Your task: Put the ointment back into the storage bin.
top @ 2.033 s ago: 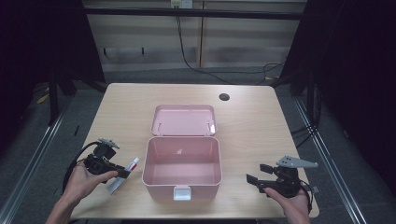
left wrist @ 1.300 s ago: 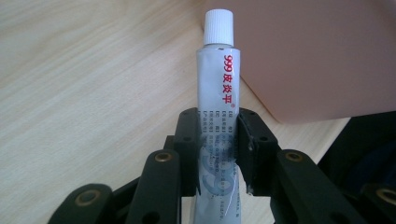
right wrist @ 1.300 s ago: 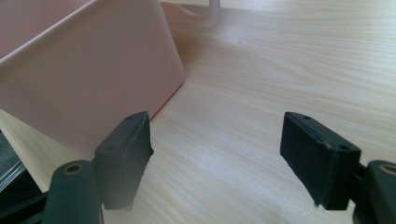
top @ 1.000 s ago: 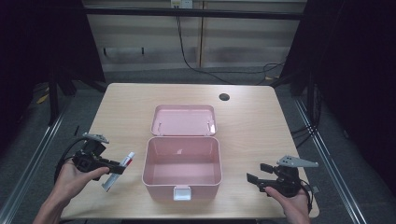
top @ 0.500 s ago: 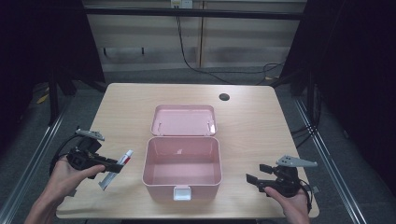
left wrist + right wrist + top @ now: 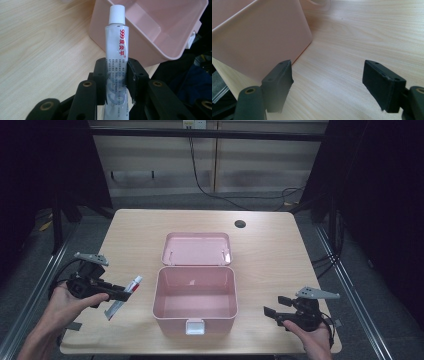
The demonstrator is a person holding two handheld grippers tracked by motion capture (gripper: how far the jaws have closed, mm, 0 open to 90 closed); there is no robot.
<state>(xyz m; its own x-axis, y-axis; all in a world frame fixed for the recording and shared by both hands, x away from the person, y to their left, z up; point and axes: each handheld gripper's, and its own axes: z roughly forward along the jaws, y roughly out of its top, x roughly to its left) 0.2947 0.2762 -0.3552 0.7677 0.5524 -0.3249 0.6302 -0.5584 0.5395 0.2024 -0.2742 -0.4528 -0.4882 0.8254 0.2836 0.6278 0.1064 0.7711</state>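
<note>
My left gripper (image 6: 121, 294) is shut on a white ointment tube (image 6: 123, 297) with a white cap and red lettering, held off the table left of the pink box (image 6: 195, 292). In the left gripper view the tube (image 6: 116, 45) stands between both pads (image 6: 101, 75), its cap pointing toward the box (image 6: 160, 27). The box is open and looks empty, its lid (image 6: 198, 248) lying flat behind it. At the front right of the table my right gripper (image 6: 270, 309) rests open; its jaws (image 6: 328, 82) stand wide over bare wood beside the box wall (image 6: 257, 42).
The wooden table (image 6: 280, 250) has a round cable hole (image 6: 240, 224) at the back right. A white latch (image 6: 194, 326) sits on the box's front wall. Metal rails run along both sides of the table.
My left hand has lifted the tube off the table and drawn it slightly left and up. The right gripper has stayed where it was.
</note>
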